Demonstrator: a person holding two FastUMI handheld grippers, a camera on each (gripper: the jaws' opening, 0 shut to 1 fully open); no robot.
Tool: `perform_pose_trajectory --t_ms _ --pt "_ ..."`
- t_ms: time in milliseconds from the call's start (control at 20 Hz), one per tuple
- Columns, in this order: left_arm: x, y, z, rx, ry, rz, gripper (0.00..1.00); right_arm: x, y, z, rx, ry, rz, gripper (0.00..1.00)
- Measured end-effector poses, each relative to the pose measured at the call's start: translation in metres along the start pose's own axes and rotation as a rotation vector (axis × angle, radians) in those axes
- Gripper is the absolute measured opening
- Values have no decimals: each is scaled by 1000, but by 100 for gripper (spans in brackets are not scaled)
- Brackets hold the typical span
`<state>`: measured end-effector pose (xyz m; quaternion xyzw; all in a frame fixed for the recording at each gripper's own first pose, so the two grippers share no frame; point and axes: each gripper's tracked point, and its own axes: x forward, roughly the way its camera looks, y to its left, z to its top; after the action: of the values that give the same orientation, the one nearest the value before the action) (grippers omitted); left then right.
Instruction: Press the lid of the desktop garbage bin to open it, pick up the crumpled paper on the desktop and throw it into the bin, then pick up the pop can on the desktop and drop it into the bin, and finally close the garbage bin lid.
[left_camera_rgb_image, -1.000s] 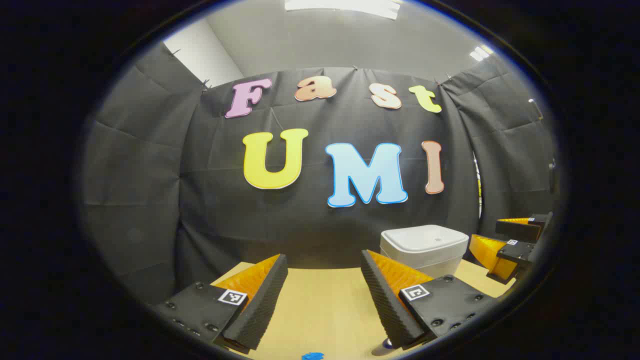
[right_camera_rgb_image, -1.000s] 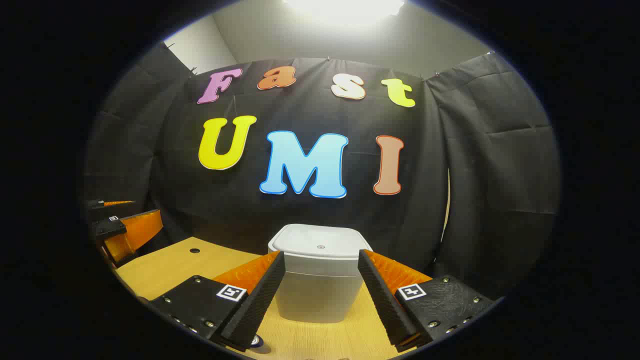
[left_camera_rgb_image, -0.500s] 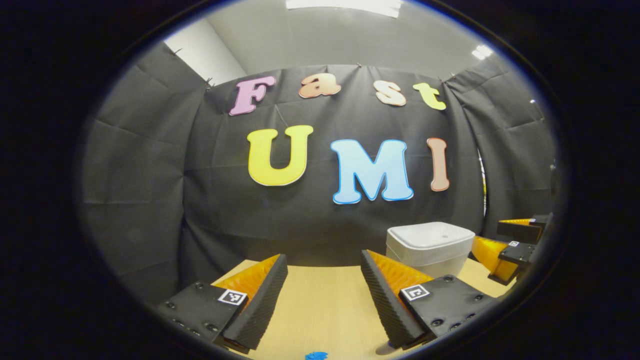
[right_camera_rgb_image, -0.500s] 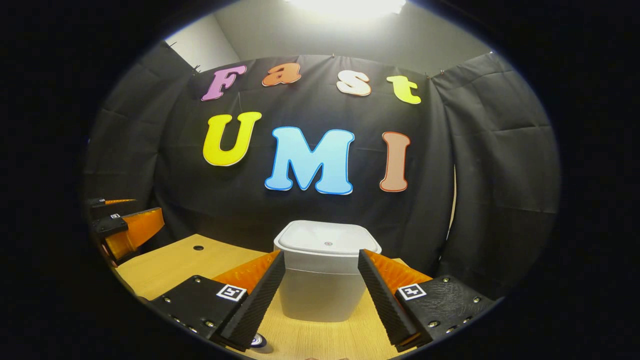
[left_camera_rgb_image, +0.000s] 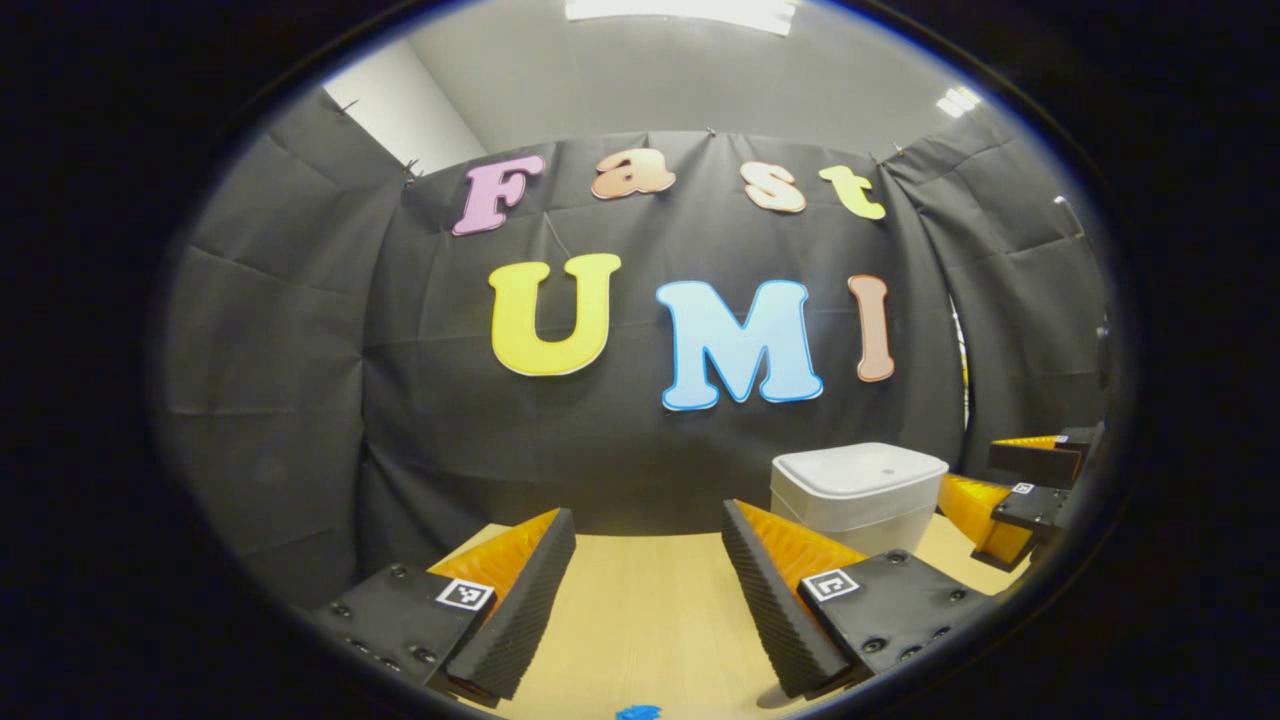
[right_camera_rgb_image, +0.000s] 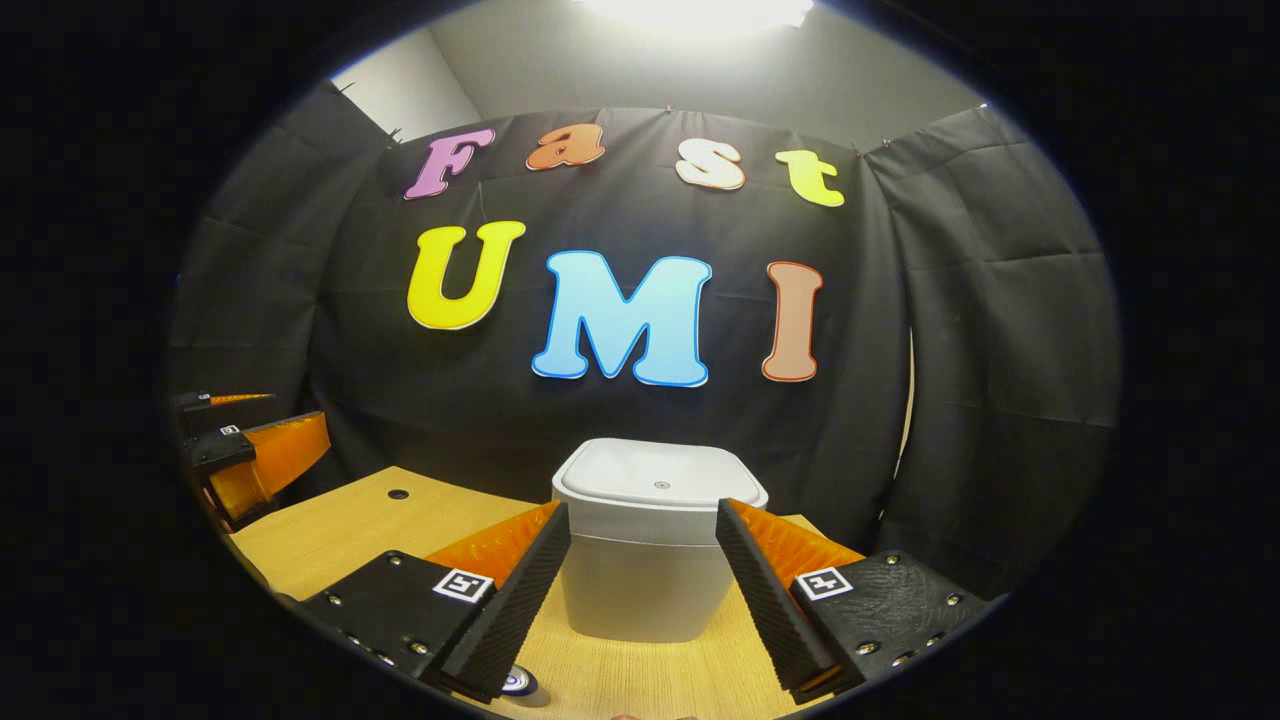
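In the left gripper view, the white square plastic bin stands lid-down at the far right of the pale wooden worktop, with the right gripper just beyond it; the left gripper hangs with jaws apart, holding nothing. In the right gripper view, the bin sits straight ahead, closed, framed between the right gripper's spread, empty jaws, black cloth behind.

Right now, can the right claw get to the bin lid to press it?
Probably yes. The right claw is open and empty, facing the bin, with its closed lid just ahead and nothing between.
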<state>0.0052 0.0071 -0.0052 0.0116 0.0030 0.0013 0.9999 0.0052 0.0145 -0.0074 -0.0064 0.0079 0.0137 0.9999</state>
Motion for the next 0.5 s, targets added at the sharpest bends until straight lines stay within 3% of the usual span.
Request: perform_pose_trajectory --t_ms 100,200,250,300,350,500 --pt "2 0 2 3 -4 -4 100 -1 2 0 2 1 6 94" --pt "2 -1 1 2 -4 -6 96 0 4 1 5 1 14 94" --pt "2 -2 0 0 -2 -9 100 0 3 1 3 0 9 94" --pt "3 -2 -1 -4 2 -12 96 1 3 1 1 -1 8 84" --pt "2 -3 -2 -6 5 -15 100 0 5 1 2 -1 11 72" --pt "4 -4 -1 -9 4 -15 96 1 6 -1 22 10 16 58"
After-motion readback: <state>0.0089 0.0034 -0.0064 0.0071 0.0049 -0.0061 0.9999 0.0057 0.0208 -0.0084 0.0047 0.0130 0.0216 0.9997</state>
